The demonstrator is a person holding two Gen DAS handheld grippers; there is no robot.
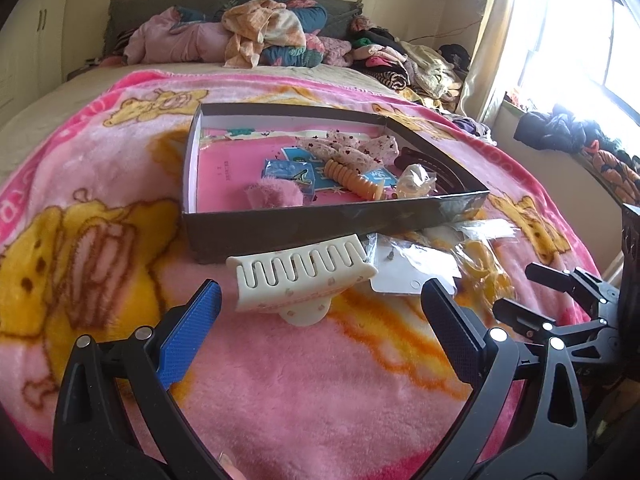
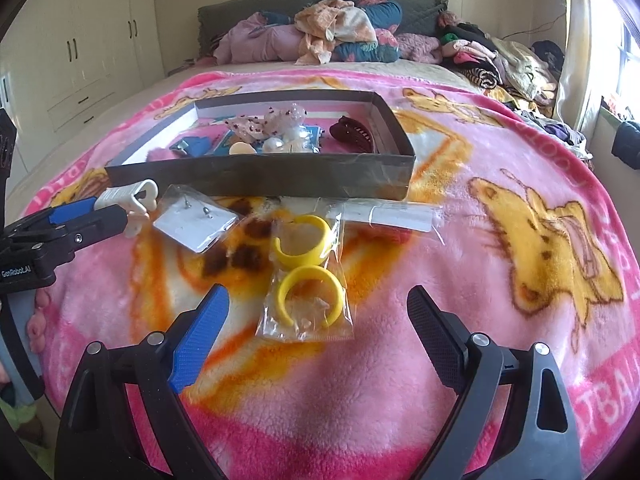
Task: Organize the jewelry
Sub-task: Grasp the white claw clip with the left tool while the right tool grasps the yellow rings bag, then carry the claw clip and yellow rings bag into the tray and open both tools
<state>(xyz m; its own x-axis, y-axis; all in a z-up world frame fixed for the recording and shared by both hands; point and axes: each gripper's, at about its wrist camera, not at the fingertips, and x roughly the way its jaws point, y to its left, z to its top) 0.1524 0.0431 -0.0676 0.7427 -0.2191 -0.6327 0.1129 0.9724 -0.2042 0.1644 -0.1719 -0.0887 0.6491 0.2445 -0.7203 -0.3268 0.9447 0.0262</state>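
Partly done: box (image 2: 260,178) holds several pieces, hair claw (image 1: 302,276), earring card (image 2: 196,226), bangle bag (image 2: 306,280) left on bed; left gripper (image 1: 320,312), right gripper (image 2: 318,320) both released, empty.

Dark cardboard tray's (image 2: 260,178) near wall hides lower parts of items inside, incl. cream round piece (image 2: 242,149). White card w/ two small earrings (image 2: 196,222): studs too small to make out. Window (image 1: 580,32) glare washes out detail.

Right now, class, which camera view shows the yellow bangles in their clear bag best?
The right wrist view: both yellow bangles lie whole and sharp just ahead of the open right claw. The left wrist view shows them only as a blurred yellow patch at its right.
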